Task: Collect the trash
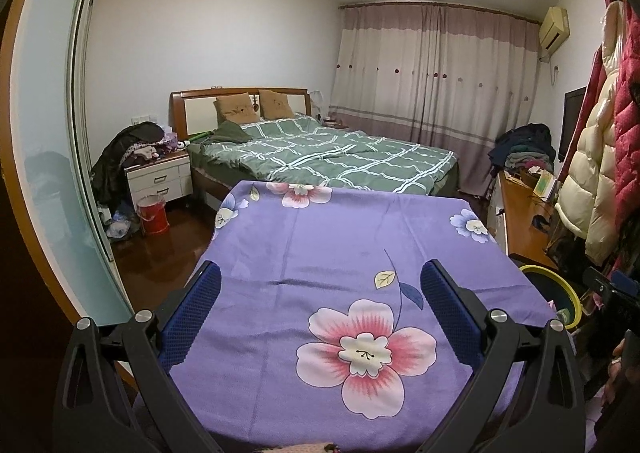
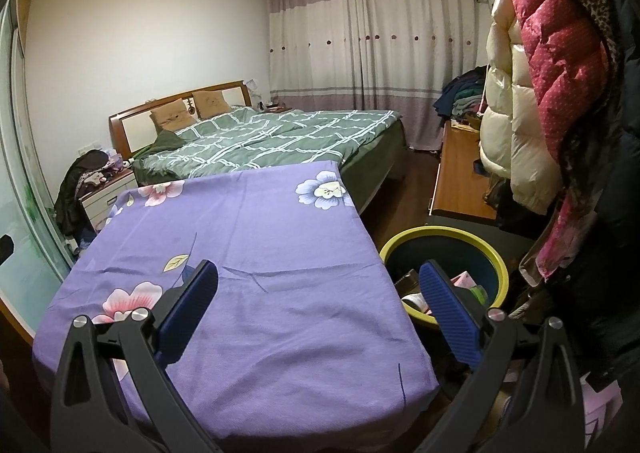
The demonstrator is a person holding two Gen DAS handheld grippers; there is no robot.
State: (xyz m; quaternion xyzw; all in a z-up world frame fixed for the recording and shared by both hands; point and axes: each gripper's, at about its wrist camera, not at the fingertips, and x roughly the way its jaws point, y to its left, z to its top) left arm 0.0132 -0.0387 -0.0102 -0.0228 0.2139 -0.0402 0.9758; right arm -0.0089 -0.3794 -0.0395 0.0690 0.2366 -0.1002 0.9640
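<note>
L gripper (image 1: 320, 285): my fingers spread wide, nothing between, over purple floral desk (image 1: 320, 237).
R gripper (image 2: 318, 285): spread too, empty.
Trash bin (image 2: 480, 241): yellow rim, right of desk; contents part hidden by my right finger, can't ID scraps.

The dark round bin with a yellow rim (image 2: 443, 235) is half hidden behind the right claw's blue ribbed finger (image 2: 448, 309), so the scraps inside it cannot be identified. In the left wrist view only a sliver of that bin (image 1: 554, 273) shows past the worktop's purple flowered cloth (image 1: 340, 237). A hand (image 1: 622, 369) is cut off at that frame's right edge.
</note>
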